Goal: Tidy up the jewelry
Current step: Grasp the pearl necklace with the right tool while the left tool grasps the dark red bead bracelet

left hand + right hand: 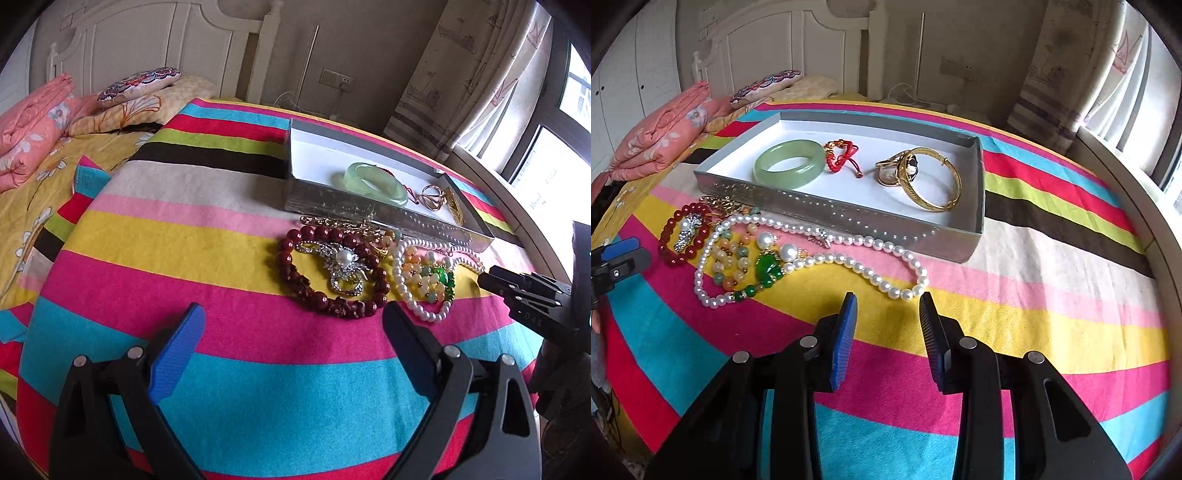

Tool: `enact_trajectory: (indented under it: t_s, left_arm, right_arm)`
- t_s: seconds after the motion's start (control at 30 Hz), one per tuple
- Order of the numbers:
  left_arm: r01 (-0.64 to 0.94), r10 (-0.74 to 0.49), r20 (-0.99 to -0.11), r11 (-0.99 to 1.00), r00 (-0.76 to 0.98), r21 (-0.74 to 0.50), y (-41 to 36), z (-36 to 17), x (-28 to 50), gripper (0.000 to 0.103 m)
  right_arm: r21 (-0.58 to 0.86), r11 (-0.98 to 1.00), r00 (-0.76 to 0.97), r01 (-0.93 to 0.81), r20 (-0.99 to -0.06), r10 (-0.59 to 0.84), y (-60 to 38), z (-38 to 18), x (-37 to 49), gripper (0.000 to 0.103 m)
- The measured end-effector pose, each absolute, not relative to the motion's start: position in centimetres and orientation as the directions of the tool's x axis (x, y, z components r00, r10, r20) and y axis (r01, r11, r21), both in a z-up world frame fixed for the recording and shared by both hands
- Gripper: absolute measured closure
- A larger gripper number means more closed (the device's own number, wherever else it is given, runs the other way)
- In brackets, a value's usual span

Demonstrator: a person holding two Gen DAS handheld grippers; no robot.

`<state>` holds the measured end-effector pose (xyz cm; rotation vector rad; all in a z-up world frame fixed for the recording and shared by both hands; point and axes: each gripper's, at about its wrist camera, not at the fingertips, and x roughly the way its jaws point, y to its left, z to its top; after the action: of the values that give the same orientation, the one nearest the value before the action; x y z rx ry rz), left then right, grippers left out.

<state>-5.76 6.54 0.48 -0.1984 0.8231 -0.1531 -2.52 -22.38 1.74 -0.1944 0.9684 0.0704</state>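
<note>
Beside the tray, a pearl necklace fronts both empty claws (left wide, right narrower).

Home bedroom: headboard, pillows, curtain.

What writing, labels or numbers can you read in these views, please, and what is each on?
"04S": stamped on the right tongs, in the left wrist view; the first character is unclear.
Box: only an embossed dotted pattern on its wall, no letters.
Nothing else is readable.
</note>
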Motion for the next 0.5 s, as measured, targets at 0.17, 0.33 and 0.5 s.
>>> enact_trajectory:
  t_s: [0.17, 0.33, 0.5]
  left_arm:
    - [0.060, -0.216, -0.710, 0.969, 0.670, -0.239, 6.5, 0.5, -5.7, 0.007]
    - [0.061, -0.211, -0.714, 0.971, 0.668, -0.229, 6.3, 0.5, -5.8, 0.006]
    - [0.063, -0.210, -0.715, 0.972, 0.667, -0.226, 6.3, 0.5, -5.8, 0.006]
  right_arm:
    - [-0.150, 0.964, 0.572, -0.218, -0.820, 0.002, -21.6, 1.7, -1.0, 0.068]
    - [-0.149, 0.953, 0.576, -0.265, -0.817, 0.033, -20.1, 1.9, -0.1, 0.068]
    - [-0.145, 0.934, 0.589, -0.327, -0.804, 0.081, -17.9, 2.5, -0.1, 0.069]
